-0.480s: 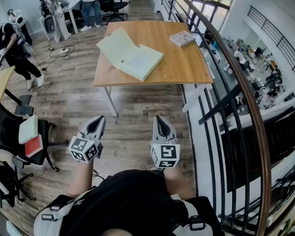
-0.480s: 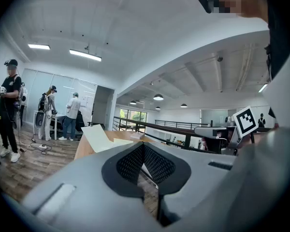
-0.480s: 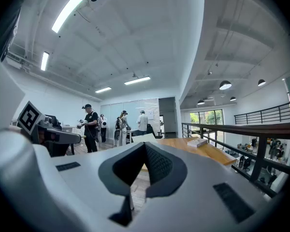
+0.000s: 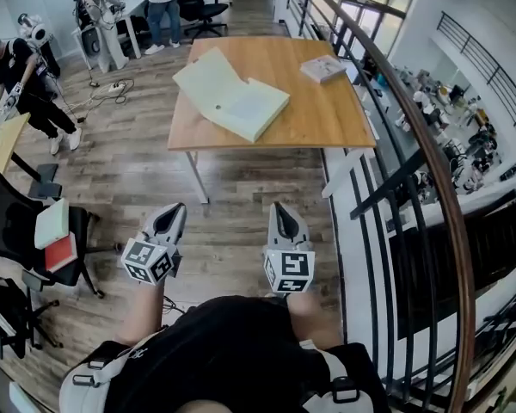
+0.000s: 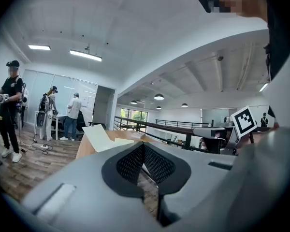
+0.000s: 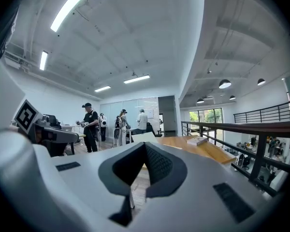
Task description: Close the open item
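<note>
An open pale-green folder (image 4: 230,95) lies on the wooden table (image 4: 318,117) ahead, its cover tilted up to the left. The same folder (image 5: 102,136) shows small in the left gripper view. A closed book (image 4: 322,68) rests at the table's far right and appears again, the book (image 6: 197,140), in the right gripper view. My left gripper (image 4: 170,212) and right gripper (image 4: 280,212) hover side by side over the floor, well short of the table. Both are shut with nothing between the jaws.
A black railing (image 4: 413,170) with a wooden handrail runs along the right. An office chair (image 4: 34,231) holding books stands at the left. Several people (image 4: 17,67) stand at the far left and back, near a desk and a cable on the floor.
The view has shifted slightly, so the table sits a touch lower and to the right. Both grippers hold the same pose.
</note>
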`<state>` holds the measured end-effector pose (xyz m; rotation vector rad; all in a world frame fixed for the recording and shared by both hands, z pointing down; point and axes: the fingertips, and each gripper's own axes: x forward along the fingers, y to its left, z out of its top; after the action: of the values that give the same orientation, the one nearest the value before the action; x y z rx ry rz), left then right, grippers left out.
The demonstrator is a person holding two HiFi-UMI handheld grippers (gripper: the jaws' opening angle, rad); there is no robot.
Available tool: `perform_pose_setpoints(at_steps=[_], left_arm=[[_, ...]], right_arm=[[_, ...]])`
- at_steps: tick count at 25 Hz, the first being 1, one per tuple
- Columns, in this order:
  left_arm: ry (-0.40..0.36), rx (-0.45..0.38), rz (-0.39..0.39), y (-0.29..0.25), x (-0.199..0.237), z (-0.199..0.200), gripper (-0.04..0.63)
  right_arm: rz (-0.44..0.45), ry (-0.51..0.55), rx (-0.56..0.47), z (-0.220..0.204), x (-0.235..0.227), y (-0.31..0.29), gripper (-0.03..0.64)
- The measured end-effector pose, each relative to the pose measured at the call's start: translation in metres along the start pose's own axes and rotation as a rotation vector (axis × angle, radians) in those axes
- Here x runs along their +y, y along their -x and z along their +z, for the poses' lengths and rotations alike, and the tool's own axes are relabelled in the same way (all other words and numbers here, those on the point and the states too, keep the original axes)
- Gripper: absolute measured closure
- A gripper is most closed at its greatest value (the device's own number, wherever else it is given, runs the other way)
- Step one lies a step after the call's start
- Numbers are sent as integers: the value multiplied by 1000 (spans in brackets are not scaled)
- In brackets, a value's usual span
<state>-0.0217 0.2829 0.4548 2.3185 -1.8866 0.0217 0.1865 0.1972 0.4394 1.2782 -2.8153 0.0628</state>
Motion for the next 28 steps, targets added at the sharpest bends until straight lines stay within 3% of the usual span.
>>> perform_pose_setpoints(at_steps=[17, 28], left_arm=[[29, 15, 7, 32, 24, -21, 594], [42, 55, 18, 0, 52, -30, 594]], right_arm=[[3, -19, 22, -14, 34, -1, 612], [-23, -49, 47, -21, 10, -48, 612]])
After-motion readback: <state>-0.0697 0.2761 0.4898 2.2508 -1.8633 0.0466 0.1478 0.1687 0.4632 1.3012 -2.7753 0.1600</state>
